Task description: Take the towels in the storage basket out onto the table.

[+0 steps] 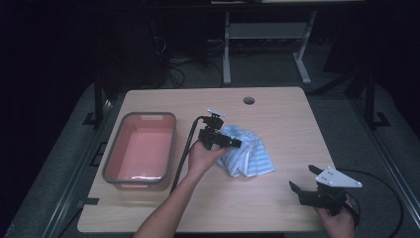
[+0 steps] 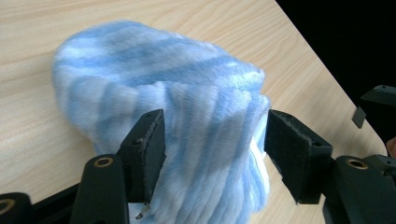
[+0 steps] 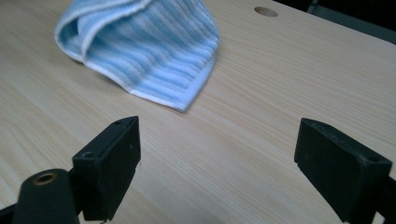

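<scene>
Straddling the soft, light striped cloth (image 2: pixel 154 88), the left gripper (image 2: pixel 212 140) looks not quite clamped — bunched fold suits; right gripper (image 3: pixel 215 163) spread, empty.

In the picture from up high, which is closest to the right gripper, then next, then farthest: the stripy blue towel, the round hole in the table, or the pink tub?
From the right gripper, at the table's near right corner:
1. The stripy blue towel, mid-table, just up and left of it.
2. The round hole, near the table's far edge.
3. The pink tub, across on the left side.
</scene>
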Demonstrator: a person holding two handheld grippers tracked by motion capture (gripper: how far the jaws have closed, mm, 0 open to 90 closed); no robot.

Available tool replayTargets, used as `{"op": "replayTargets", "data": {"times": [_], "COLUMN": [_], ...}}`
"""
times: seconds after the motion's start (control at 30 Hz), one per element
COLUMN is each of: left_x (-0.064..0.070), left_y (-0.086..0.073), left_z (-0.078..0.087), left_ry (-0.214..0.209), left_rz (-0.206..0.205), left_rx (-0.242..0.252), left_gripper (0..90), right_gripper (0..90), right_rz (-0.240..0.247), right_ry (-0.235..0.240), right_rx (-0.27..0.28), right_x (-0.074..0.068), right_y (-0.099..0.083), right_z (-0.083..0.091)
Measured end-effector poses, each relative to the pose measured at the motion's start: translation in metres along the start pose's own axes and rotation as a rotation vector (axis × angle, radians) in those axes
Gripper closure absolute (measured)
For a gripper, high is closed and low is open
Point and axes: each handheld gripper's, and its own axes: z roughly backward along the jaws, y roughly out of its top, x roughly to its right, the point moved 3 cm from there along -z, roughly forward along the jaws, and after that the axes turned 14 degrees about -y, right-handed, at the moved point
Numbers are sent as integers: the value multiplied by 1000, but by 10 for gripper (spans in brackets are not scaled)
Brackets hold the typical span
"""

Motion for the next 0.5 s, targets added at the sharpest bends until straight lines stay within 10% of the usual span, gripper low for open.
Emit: {"op": "replayTargets", "data": {"times": [0.5], "left_x": [13], "left_y": [-7], "left_z": [18], "left_ry": [-9], "left_rz": [-56], "left_rx": [30], "left_gripper": [342], "right_gripper": [141], "right_rz": [10], "right_ry": [3], "right_rx": [-5], "right_x": [-2], "right_y": [0], "right_z": [-2]}}
